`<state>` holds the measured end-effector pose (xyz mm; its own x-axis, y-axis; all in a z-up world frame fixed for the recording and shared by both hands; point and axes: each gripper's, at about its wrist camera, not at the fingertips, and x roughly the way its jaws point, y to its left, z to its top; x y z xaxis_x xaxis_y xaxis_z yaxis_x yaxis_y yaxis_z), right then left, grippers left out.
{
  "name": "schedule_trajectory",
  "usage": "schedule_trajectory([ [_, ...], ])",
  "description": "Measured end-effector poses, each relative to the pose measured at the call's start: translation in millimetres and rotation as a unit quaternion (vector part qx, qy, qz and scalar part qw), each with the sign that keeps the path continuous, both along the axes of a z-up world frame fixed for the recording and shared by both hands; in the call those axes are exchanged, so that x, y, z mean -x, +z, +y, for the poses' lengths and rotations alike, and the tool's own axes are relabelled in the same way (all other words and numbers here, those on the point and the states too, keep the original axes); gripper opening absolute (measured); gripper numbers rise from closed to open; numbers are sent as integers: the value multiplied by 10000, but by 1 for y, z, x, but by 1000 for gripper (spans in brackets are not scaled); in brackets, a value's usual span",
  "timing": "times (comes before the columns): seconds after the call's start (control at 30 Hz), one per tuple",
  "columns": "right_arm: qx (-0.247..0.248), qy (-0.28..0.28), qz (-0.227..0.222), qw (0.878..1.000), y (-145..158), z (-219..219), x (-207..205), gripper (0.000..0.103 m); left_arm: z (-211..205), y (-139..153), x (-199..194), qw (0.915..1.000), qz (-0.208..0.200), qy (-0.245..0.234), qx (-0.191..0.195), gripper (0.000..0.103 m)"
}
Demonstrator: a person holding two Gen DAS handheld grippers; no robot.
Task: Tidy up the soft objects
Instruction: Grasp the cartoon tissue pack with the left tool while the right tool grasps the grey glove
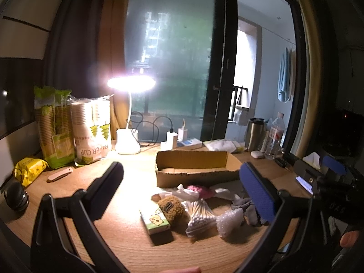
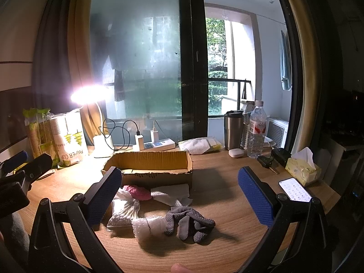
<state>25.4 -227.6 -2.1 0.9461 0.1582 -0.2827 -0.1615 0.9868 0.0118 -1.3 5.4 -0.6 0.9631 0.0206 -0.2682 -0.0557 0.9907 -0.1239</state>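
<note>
An open cardboard box [image 1: 195,167] [image 2: 150,166] stands on the wooden desk. In front of it lies a pile of soft items: a brown plush toy [image 1: 170,208], a tissue pack [image 1: 154,220], a bag of cotton swabs [image 1: 200,216] [image 2: 124,211], bubble wrap [image 1: 228,223] [image 2: 149,226], a grey dotted glove [image 2: 188,221] [image 1: 248,209], a pink item [image 2: 137,192] [image 1: 200,191] and white tissue [image 2: 173,194]. My left gripper [image 1: 182,188] is open and empty above the pile. My right gripper [image 2: 179,193] is open and empty above the pile.
A lit desk lamp [image 1: 130,84] and paper cup packs [image 1: 93,129] stand at the back left. A power strip with chargers [image 2: 157,144], a steel mug [image 2: 233,129], a water bottle [image 2: 257,129], a tissue box [image 2: 302,167] and a phone [image 2: 295,190] are at the right.
</note>
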Motion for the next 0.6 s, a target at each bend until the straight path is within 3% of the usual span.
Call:
schedule_trajectory([
  [0.37,73,-32,171,9998,-6,1,-13,103,1,-8,-12,9997,262,9,9,103],
  [0.6,219,44,659,9976,-32,6,-37,103,9,-33,-34,9972,725,154,48,103],
])
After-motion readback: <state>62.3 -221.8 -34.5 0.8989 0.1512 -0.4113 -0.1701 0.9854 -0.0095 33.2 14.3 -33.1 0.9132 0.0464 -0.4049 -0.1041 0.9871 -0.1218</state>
